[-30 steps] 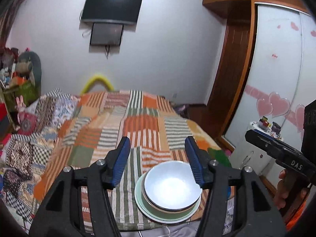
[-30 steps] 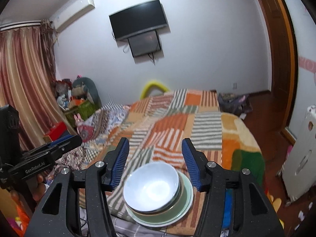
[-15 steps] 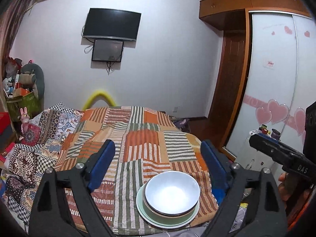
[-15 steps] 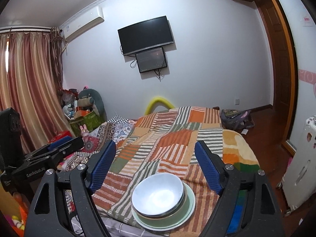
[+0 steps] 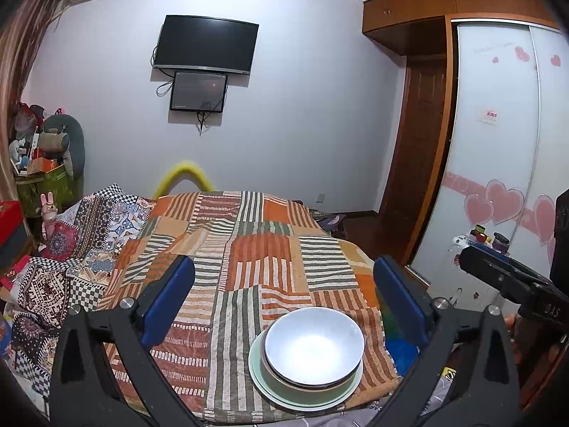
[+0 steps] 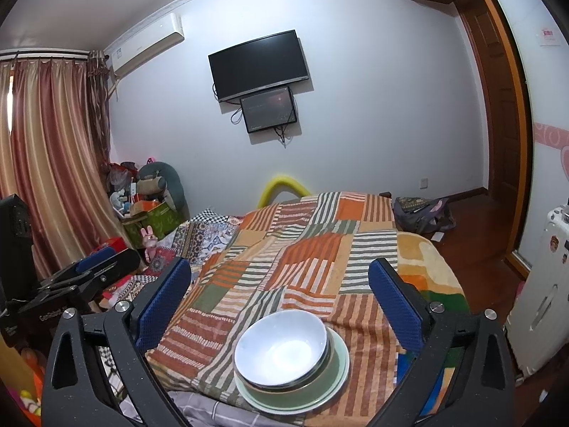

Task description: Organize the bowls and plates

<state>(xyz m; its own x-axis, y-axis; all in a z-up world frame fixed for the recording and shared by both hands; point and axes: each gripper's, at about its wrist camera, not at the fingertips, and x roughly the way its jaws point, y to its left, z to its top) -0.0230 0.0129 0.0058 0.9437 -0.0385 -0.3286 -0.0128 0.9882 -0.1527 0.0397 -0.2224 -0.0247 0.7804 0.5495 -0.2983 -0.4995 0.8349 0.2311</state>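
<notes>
- Both grippers now farther back and higher than a second ago; stack looks finished.
- Left gripper [image 5: 282, 299]: jaws spread wide, up from narrow, holding nothing.
- Right gripper [image 6: 279, 297]: same, wide, empty.
- White bowl [image 5: 314, 347] nested on green plate [image 5: 306, 396], near edge of patchwork blanket [image 5: 249, 249].

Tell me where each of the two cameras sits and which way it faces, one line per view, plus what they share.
Left wrist: sits on the left gripper, facing forward over the bed toward the wall TV; its open blue-padded fingers frame the view, and the right gripper shows at right.
Right wrist: sits on the right gripper, facing the same wall; the left gripper shows at left.
Shared: the white bowl stacked on a green plate, bed, TV.
</notes>
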